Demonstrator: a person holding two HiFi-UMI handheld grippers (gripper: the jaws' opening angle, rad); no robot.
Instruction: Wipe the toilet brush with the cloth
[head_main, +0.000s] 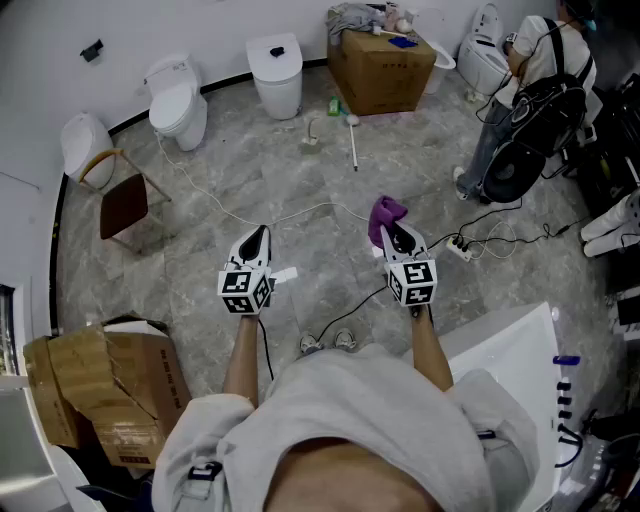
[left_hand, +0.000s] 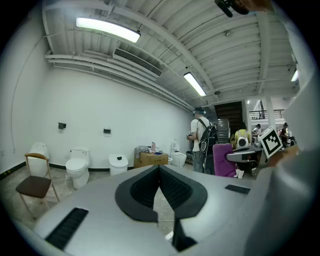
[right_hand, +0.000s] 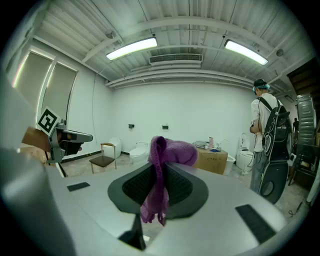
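- Head view: the toilet brush (head_main: 352, 142) lay on the floor (head_main: 240, 175), well ahead of me; approach step, so next I needed to close in.
- Left gripper view: the left gripper (left_hand: 159, 171) had its fingers together, empty.
- Right gripper view: the right gripper (right_hand: 160, 167) had its fingers clamped on the cloth (right_hand: 176, 152).

Long ceiling tube lamps (right_hand: 132, 48) light the room brightly and evenly, and they glare white in both gripper views. The head view is sharp, with faint soft shadows on the grey floor (head_main: 300, 180). Both gripper views bend strongly towards dark rounded corners, and the left claw (left_hand: 159, 168), close to the lens, looks soft.
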